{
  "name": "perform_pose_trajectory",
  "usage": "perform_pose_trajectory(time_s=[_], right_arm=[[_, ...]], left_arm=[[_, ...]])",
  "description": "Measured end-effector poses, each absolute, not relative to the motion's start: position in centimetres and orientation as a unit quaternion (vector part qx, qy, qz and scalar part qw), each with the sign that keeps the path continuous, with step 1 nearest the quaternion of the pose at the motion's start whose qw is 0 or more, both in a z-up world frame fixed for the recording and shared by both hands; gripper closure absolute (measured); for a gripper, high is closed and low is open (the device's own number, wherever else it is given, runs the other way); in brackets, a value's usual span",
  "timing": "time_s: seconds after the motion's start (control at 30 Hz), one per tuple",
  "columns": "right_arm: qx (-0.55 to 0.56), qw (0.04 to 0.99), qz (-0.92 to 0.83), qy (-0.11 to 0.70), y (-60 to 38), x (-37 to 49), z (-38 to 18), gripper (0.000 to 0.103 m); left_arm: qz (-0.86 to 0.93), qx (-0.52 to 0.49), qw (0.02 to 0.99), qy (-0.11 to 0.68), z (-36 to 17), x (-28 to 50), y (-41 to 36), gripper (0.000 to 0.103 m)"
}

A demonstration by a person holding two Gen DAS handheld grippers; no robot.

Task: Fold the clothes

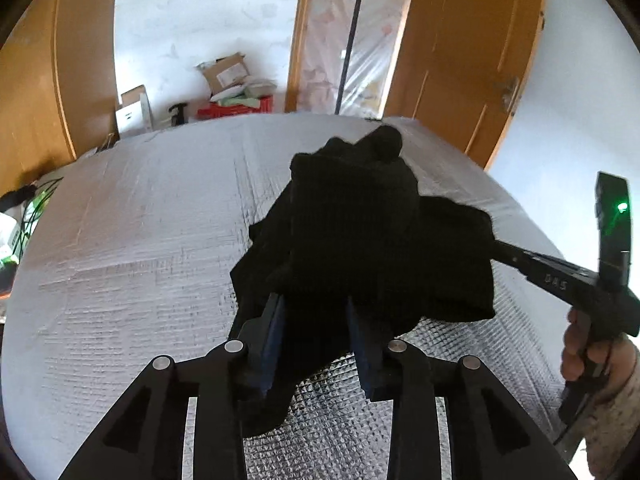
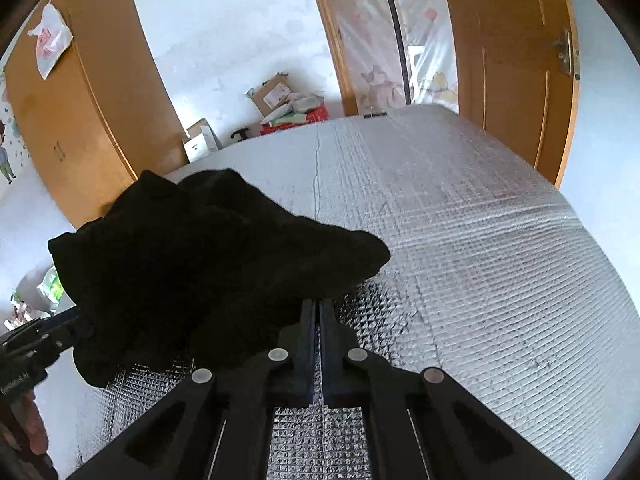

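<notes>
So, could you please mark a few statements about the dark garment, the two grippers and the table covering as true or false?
1. The crumpled black knitted garment lies neatly folded flat. False: it is bunched up.
2. The left gripper has black cloth between its fingers. True.
3. The right gripper is wide open. False: its fingers are nearly together at the garment's edge.
4. The silver quilted foil sheet covers the table. True.
5. A red crate sits on the foil. False: it stands beyond it, by the wall.

garment bunched on table, boxes behind by wall
</notes>
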State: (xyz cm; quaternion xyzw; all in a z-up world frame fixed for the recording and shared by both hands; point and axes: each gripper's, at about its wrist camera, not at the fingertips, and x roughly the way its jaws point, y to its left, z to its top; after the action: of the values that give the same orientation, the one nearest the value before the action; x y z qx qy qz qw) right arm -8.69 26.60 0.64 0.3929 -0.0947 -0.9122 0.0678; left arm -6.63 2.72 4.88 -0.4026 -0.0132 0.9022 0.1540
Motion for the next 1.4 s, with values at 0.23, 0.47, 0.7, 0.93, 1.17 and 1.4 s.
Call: perform_pose_trajectory(time_s=[0.23,0.47,0.7,0.93,1.17,1.4], right_arm=[[0.402,0.075,-0.906,-0.104,26.3,-8.9,0.1,0.099],[0.393,0.074,-0.911,-0.103,26.4,-8.8,0.6,0.101],[0.390,0.058,-0.913,-0.103,27.6,-8.6,1.1,0.101],[0.400,0.046,-0.912,-0.082,27.8,-9.0,1.3,0.101],[0.357,0.028,-0.930,-0.083,27.2,-6.9,3.1,0.091],[0.401,0.161,-0.896,-0.101,22.1,-7.9,1.1,0.085]], left_arm=[[0.906,-0.402,0.129,-0.013,4.5,-8.2,2.9,0.068],[0.899,-0.411,0.137,-0.069,3.9,-9.5,1.8,0.094],[0.920,-0.365,0.103,-0.097,5.8,-8.8,-1.1,0.101],[0.924,-0.355,0.088,-0.108,6.6,-8.5,-3.4,0.103],[0.916,-0.367,0.132,-0.088,5.6,-7.5,-1.7,0.099],[0.902,-0.383,0.179,-0.083,4.5,-7.4,0.4,0.097]])
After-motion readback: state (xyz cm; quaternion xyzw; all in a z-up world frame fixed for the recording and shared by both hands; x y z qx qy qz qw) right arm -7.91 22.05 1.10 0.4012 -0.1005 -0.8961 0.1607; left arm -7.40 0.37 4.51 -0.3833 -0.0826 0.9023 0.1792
